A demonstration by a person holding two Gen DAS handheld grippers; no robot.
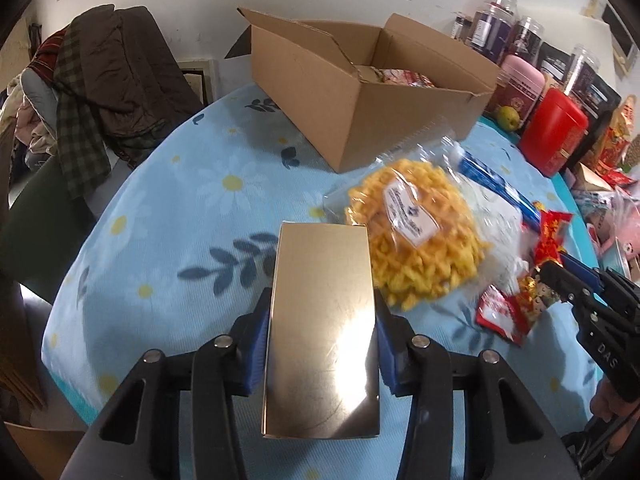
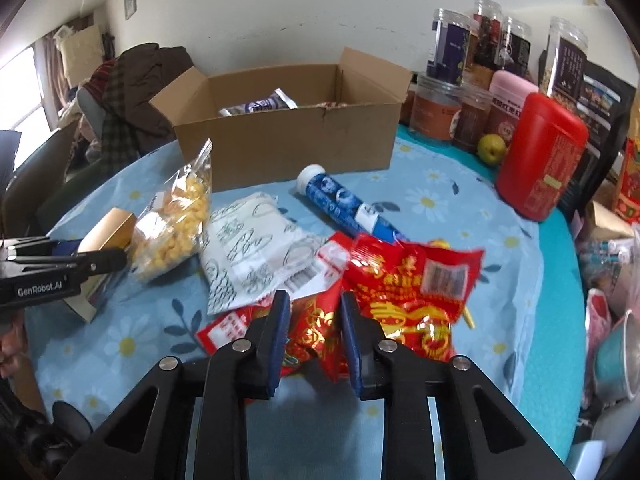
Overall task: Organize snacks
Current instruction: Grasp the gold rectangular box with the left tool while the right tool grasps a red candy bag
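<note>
Left gripper (image 1: 320, 320): pads clamped on both long sides of a glossy gold box (image 1: 322, 328) (rectangular, smooth, reflective). Right gripper (image 2: 314, 320): pads pinched on a crinkled red foil packet (image 2: 400, 292). Beside these on the floral tablecloth (image 1: 168, 216): clear bag of yellow puffs (image 1: 416, 236), white pouch (image 2: 248, 248), blue tube (image 2: 340, 200). Beyond: open cardboard carton (image 2: 288, 140).

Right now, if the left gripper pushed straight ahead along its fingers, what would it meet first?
Likely the clear bag of yellow snacks, just beyond the gold box the left gripper holds; the box's far end would touch it first. Depth unclear.
</note>
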